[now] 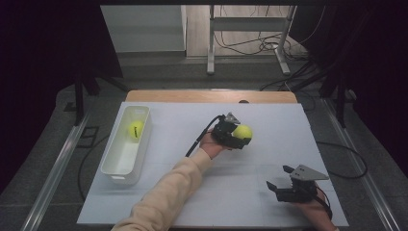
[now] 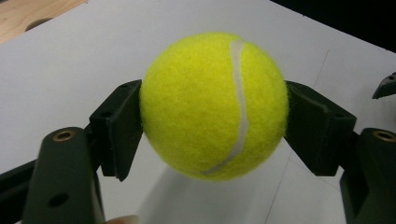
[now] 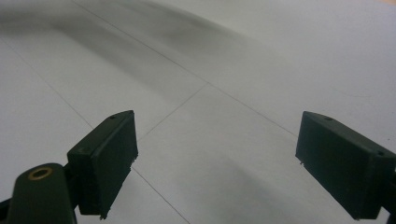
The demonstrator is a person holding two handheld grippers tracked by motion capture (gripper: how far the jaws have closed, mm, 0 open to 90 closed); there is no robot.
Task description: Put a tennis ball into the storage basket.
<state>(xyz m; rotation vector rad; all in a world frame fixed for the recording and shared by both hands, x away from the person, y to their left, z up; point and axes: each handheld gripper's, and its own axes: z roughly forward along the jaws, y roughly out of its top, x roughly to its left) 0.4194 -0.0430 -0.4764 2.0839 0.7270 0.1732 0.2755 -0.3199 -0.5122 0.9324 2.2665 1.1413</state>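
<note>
High view: a white table [image 1: 269, 144] fills the middle. The left tongs [image 1: 239, 135] squeeze a tennis ball [image 1: 243, 131] at the center. Another tennis ball [image 1: 135, 129] sits in the white bin [image 1: 115, 171] at left.

Left gripper view: both pads press the tennis ball [image 2: 212, 105], lifted off the table.

Right gripper view: the right tongs [image 3: 215, 163] are wide open, holding nothing.

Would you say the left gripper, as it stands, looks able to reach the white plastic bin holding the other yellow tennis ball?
Probably yes: bare white table lies between the left gripper and the white plastic bin, whose top is open.
</note>
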